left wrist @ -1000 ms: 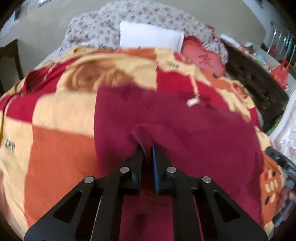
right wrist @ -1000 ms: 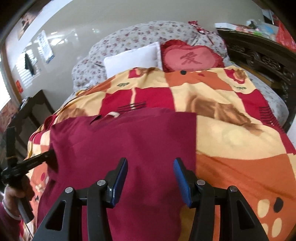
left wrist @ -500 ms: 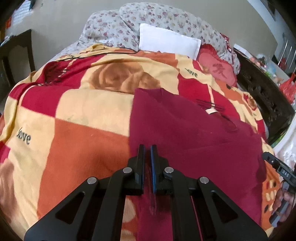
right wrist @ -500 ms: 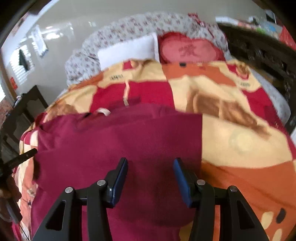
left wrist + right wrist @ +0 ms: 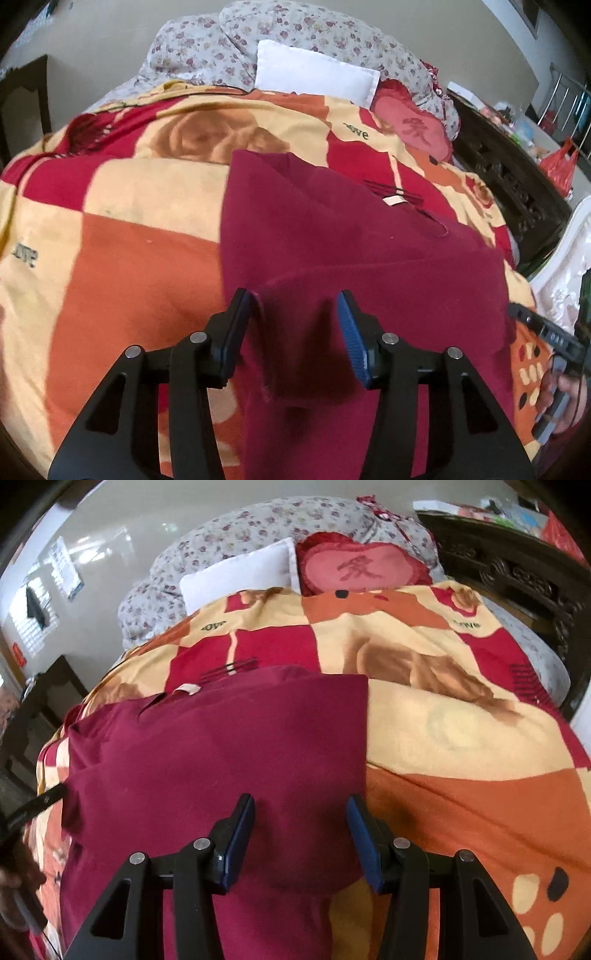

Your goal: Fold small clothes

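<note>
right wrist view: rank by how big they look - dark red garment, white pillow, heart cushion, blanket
1. blanket
2. dark red garment, though it lies nearest the camera
3-4. white pillow and heart cushion look about alike; both sit far back, so unranked

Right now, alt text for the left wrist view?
Left gripper jaws opening, a raised fold of the maroon garment loose between them. The garment lies on a red, orange and cream blanket; a white pillow sits beyond.

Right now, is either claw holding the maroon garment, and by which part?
Nothing is gripped. The left claw is opening; the folded-over flap of the maroon garment lies loose between its pads. The right claw hangs open over it.
</note>
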### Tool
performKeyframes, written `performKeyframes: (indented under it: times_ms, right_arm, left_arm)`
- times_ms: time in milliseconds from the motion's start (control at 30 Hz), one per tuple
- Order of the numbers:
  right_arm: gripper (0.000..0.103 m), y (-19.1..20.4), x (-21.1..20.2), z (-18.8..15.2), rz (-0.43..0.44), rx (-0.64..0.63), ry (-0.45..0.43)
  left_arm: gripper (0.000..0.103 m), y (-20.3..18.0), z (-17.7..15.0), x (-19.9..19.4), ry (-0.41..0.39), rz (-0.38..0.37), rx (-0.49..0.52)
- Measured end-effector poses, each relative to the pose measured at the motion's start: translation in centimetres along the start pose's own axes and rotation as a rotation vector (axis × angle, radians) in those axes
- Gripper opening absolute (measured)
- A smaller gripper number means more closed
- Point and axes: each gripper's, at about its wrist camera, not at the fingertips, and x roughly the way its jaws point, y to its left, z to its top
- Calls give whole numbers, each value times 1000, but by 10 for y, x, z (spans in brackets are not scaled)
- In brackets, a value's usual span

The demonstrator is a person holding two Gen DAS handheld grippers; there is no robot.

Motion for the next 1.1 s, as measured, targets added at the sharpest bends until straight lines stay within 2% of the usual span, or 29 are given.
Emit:
performKeyframes:
  times_ms: [67,100,200,400,467,600,700,733,800,867,933,1000,1033,1067,1100]
  right_arm:
    - [49,2,-2,-1,6,-8,-4]
    - [49,2,-4,-2,9,-6,-9]
    - [49,2,-6,-3,26,13,-22]
    - [49,16,-9,8,49,-17,-61]
    - [49,21,0,14,39,-15,-55]
    - [49,18,36,14,-7,0,23]
    - [49,16,26,14,-10,-5,16]
    - [49,17,20,13,-19,-15,12]
    - [50,19,2,6,-16,-41,1]
    - [50,19,-8,-5,-8,-55,7]
    - [50,18,-9,-14,-7,-68,19]
    - [51,13,5,-22,-59,-74,57]
    - [55,7,13,-25,-67,-59,69]
    - [66,1,14,-26,-62,-28,58]
    - [70,-7,13,-25,-57,23,68]
  left_arm:
    - [33,-3,-1,2,-8,12,19]
    - [14,-4,-1,4,-2,17,35]
    - [10,-7,1,3,-1,21,58]
    - [10,-13,32,-28,-135,12,89]
    - [10,-11,38,-18,-114,35,84]
    - [10,-4,26,23,31,99,68]
    - [15,-2,17,17,22,91,65]
    - [20,-1,16,14,34,107,72]
    - [25,0,13,8,67,125,71]
    - [25,4,6,-3,71,108,59]
    - [26,6,-5,-15,62,117,56]
    - [30,6,-16,-25,68,121,51]
    - [31,7,-24,-31,77,117,45]
    - [31,7,-31,-36,88,117,39]
    - [31,8,-37,-40,97,120,35]
